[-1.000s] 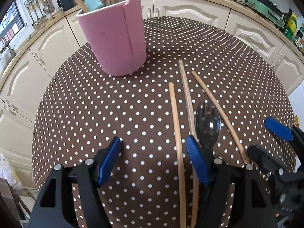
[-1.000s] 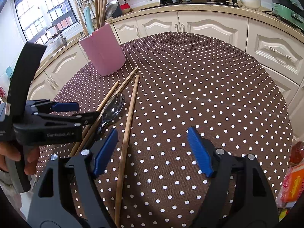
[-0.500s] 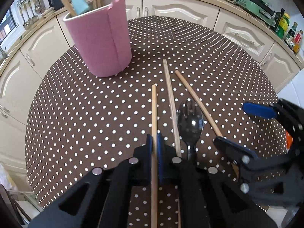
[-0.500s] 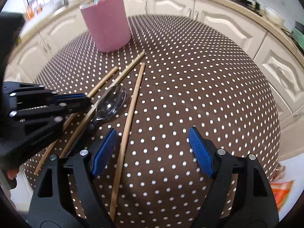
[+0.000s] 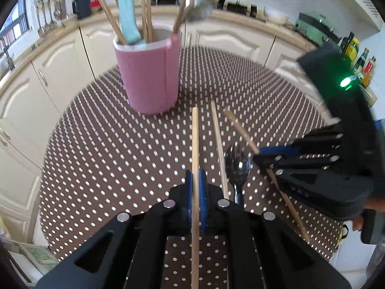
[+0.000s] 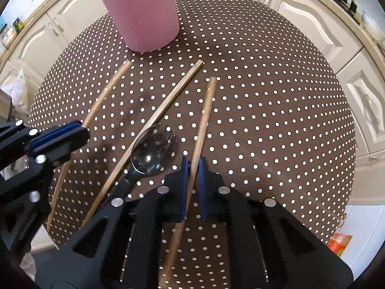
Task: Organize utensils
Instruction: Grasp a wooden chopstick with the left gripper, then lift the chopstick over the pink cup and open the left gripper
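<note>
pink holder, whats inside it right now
In the left wrist view the pink holder has several wooden chopsticks, a light blue handle and a blurred metal spoon sticking up. Their lower ends and the holder's bottom are hidden by its wall.

On the table point(image 6: 264, 96) in front of you, the utensil holder point(image 6: 142, 12) stands at the far side with chopsticks and other utensils upright in it. Nearer you lie three chopsticks and a spoon point(image 6: 151, 151). Seen from your right hand-held gripper point(image 6: 191, 166), the left chopstick point(image 6: 105, 94) lies farthest left, between the pads of your left hand-held gripper point(image 5: 195, 180); the middle chopstick point(image 6: 168, 103) lies just left of the spoon, and the right chopstick point(image 6: 204, 118) runs between your right gripper's pads. Cabinets point(image 6: 300, 7) stand behind the table.
</note>
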The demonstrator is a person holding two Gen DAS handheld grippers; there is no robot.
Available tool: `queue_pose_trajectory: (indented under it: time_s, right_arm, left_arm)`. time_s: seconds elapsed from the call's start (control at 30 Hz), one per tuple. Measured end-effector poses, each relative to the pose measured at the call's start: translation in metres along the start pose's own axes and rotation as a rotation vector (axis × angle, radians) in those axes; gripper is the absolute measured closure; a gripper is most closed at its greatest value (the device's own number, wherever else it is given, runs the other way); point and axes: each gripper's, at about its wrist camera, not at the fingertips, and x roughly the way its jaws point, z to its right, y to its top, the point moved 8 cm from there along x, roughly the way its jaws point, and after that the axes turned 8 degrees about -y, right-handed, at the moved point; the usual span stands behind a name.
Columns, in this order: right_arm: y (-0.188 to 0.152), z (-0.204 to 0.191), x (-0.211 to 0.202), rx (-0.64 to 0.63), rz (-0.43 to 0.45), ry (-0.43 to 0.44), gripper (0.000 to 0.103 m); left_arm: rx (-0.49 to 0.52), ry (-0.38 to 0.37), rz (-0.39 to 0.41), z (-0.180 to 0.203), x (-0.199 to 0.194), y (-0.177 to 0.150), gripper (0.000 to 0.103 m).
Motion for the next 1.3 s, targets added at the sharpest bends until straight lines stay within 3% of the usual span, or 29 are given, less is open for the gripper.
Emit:
queue_pose_trajectory:
  time_s: [0.2, 0.43, 0.63, 0.87, 1.17, 1.3]
  right_arm:
    - [0.0, 0.025, -0.023, 0.089, 0.134, 0.089, 0.097]
    - [0.006, 0.045, -0.082, 0.171, 0.385, 0.182, 0.097]
    - [0.026, 0.048, -0.146, 0.194, 0.627, 0.231, 0.097]
    - [0.057, 0.035, -0.186, 0.214, 0.849, 0.259, 0.097]
    - [0.093, 0.023, -0.216, 0.264, 1.085, 0.251, 0.097]
    - [0.113, 0.023, -0.213, 0.301, 1.127, 0.276, 0.097]
  left_arm:
    - [0.045, -0.003, 0.195, 0.013, -0.043, 0.018, 0.098]
    - [0.07, -0.03, 0.427, 0.018, -0.088, 0.038, 0.098]
    - [0.069, -0.058, 0.546, 0.028, -0.11, 0.06, 0.098]
    - [0.065, -0.098, 0.657, 0.023, -0.12, 0.092, 0.097]
    - [0.035, -0.143, 0.858, 0.005, -0.149, 0.146, 0.097]
    - [0.0, -0.154, 0.927, -0.01, -0.153, 0.161, 0.097]
